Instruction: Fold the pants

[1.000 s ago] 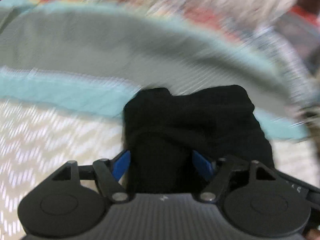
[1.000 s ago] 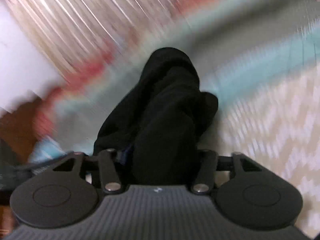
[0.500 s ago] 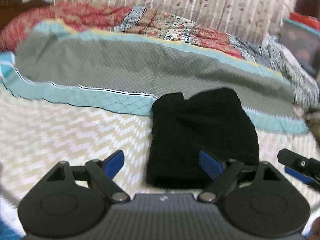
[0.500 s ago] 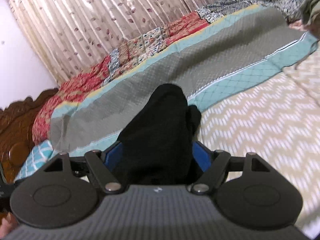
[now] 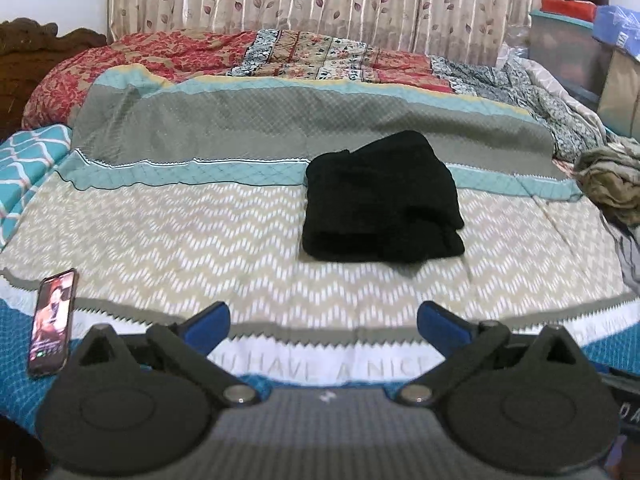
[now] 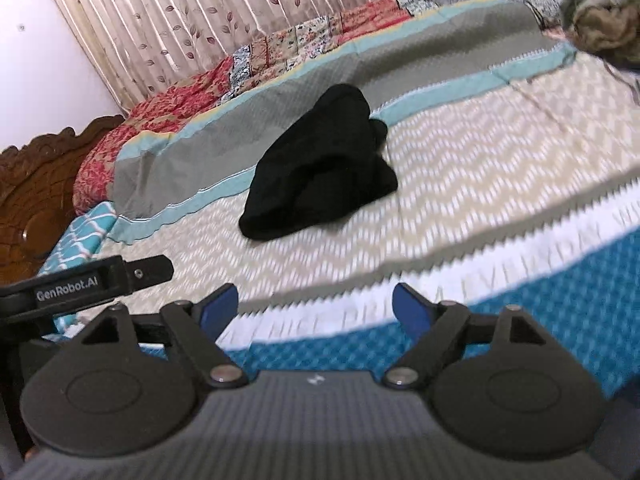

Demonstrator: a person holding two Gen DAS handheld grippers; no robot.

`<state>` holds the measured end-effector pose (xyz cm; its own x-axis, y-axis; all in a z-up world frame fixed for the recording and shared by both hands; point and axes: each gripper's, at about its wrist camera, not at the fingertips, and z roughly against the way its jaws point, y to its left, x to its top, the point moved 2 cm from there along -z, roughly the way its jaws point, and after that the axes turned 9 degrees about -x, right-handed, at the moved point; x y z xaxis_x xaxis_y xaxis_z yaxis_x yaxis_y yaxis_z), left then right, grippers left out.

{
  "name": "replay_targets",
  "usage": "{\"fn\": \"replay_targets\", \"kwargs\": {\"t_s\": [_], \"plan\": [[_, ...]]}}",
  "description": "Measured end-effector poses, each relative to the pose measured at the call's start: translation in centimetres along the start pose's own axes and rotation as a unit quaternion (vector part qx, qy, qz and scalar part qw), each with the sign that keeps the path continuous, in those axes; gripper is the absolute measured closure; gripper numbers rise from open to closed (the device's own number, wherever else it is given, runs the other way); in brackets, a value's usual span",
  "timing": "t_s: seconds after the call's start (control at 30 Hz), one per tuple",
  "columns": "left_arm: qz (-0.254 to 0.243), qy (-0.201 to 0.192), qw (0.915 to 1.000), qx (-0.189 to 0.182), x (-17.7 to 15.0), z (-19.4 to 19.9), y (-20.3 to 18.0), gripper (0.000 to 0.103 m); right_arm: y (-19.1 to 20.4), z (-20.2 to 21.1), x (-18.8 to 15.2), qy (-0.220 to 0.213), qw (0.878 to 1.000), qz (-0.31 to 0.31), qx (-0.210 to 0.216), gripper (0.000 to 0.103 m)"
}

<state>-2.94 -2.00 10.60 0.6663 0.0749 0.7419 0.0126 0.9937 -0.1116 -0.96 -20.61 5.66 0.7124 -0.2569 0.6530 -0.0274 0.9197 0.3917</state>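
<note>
The black pants lie folded into a compact bundle on the bed, partly on the zigzag-patterned sheet and partly on the grey and teal quilt. The same bundle shows in the right wrist view. My left gripper hovers well back from the pants near the bed's front edge, its jaws still opening with nothing between the blue pads. My right gripper is also drawn back, its jaws opening and bare. An arm of the left gripper pokes in at the left of the right wrist view.
A phone with a lit screen lies at the bed's front left. A rumpled olive garment sits at the right edge. Folded quilts line the back before a curtain. A carved wooden headboard stands at the left.
Both grippers let go of the pants, opened wide and pulled back and up toward the bed's front edge. The pants stay as a folded bundle on the bed.
</note>
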Motion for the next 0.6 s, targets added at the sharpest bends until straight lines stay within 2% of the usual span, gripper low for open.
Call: {"fn": "replay_targets", "kwargs": {"t_s": [0.23, 0.6], "plan": [[-0.018, 0.011, 0.999, 0.04, -1.6, 1.1, -0.6, 0.0, 0.0, 1.3, -0.6, 0.015, 1.0, -0.014, 0.007, 0.008], [-0.016, 0.019, 0.9963, 0.082, -2.8, 1.6, -0.2, 0.0, 0.3, 1.4, -1.4, 0.018, 1.0, -0.006, 0.004, 0.008]]}}
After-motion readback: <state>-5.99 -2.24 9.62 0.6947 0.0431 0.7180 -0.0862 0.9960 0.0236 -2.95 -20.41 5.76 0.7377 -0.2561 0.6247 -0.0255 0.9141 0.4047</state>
